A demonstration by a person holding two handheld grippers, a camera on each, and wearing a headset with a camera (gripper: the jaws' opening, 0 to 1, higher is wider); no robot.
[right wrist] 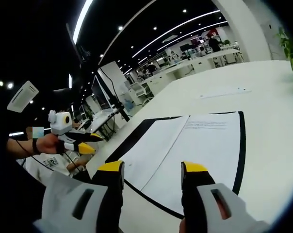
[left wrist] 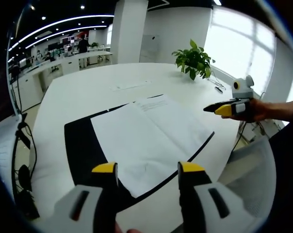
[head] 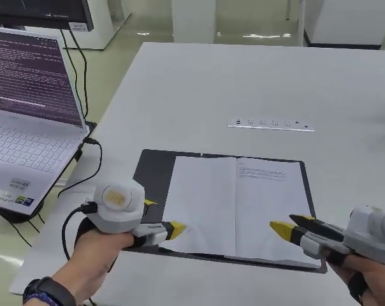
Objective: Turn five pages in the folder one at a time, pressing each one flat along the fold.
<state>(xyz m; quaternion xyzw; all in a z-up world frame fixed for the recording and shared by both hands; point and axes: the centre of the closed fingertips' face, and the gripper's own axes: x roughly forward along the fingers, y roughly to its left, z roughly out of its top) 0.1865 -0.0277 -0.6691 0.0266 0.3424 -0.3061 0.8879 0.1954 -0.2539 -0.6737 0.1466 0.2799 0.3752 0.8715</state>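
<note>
Black folder (head: pixel 153 175), white pages (head: pixel 205 204) (faint dark print on the right one), yellow-tipped fingers (head: pixel 175 229), white table (head: pixel 243 83)

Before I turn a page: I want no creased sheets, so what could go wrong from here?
1. The right gripper hangs open at the lower part of the right page, which lies flat; its pointed tips might pinch several sheets or crease the corner.
2. The folder lies close to the near edge of the table; pressing along the fold might slide it toward you.
</note>
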